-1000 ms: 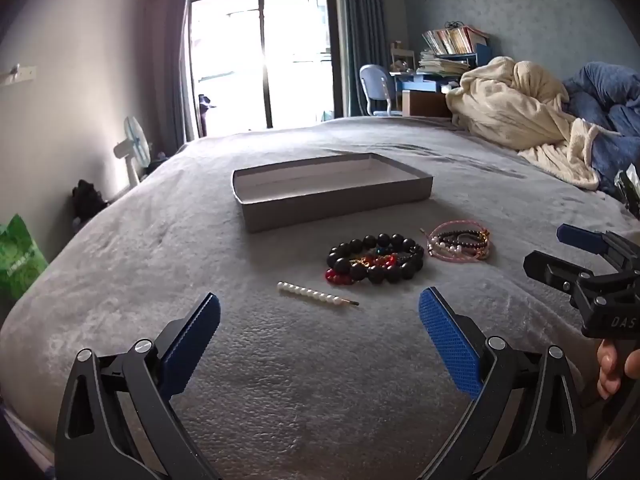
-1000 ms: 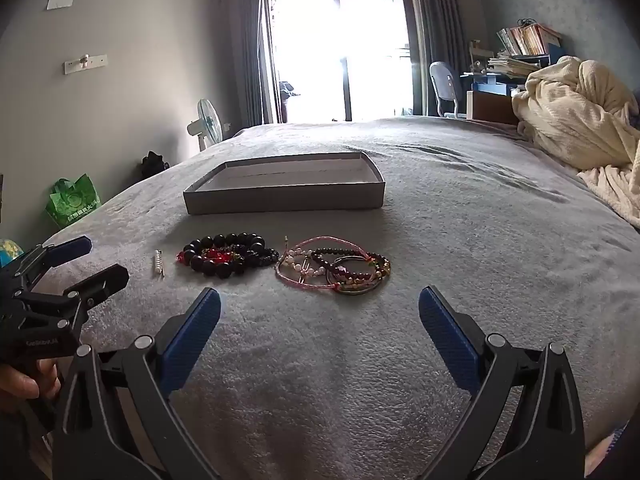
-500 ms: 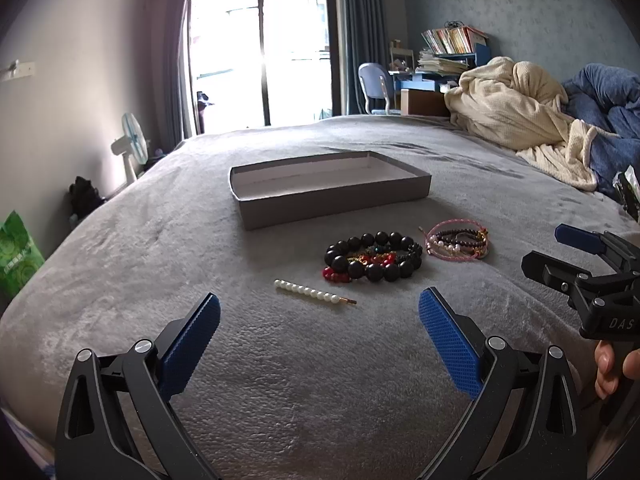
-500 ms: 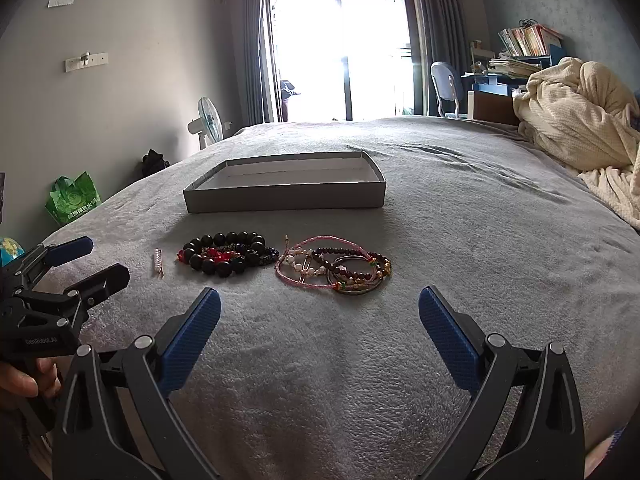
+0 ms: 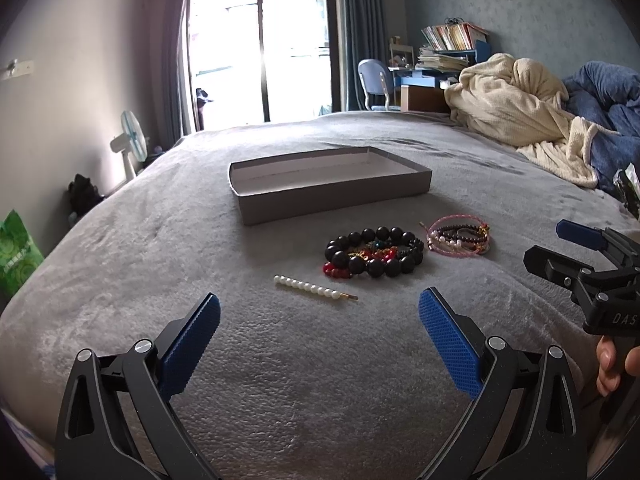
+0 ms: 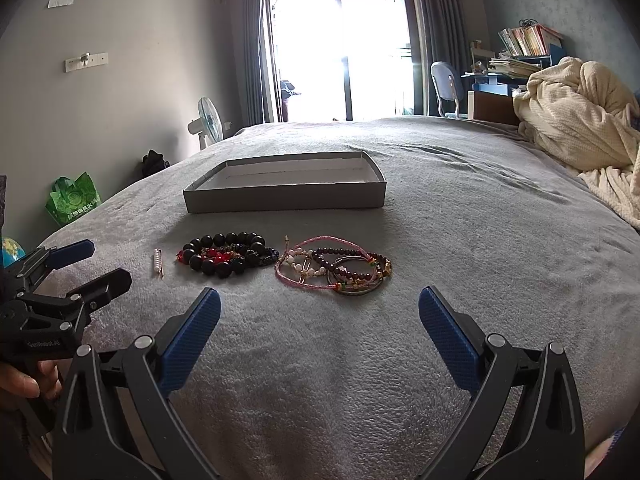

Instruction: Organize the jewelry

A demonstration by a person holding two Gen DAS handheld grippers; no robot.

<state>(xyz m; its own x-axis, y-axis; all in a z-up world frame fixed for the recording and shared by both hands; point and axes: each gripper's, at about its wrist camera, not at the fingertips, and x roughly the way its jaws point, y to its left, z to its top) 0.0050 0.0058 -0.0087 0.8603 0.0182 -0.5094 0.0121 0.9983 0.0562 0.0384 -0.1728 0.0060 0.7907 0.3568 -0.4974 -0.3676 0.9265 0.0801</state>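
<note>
Covering the whole work area, a grey plush bed cover [image 5: 248, 360] carries every item; a bright sliding glass door [image 6: 340, 52], a standing fan [image 5: 130, 142] and a cream blanket [image 6: 576, 132] bound the room. An open grey box [image 5: 332, 196] lies long side across the view, beyond the jewelry. A pearl hair clip [image 5: 314, 288] lies flat, long axis running left to right, metal tip rightward. Just right sits a dark bead bracelet pile [image 5: 374, 252], then thin pink bracelets [image 6: 334, 266]. Left gripper [image 5: 320, 336] and right gripper [image 6: 320, 330] hover above the cover, jaws spread wide, empty.
</note>
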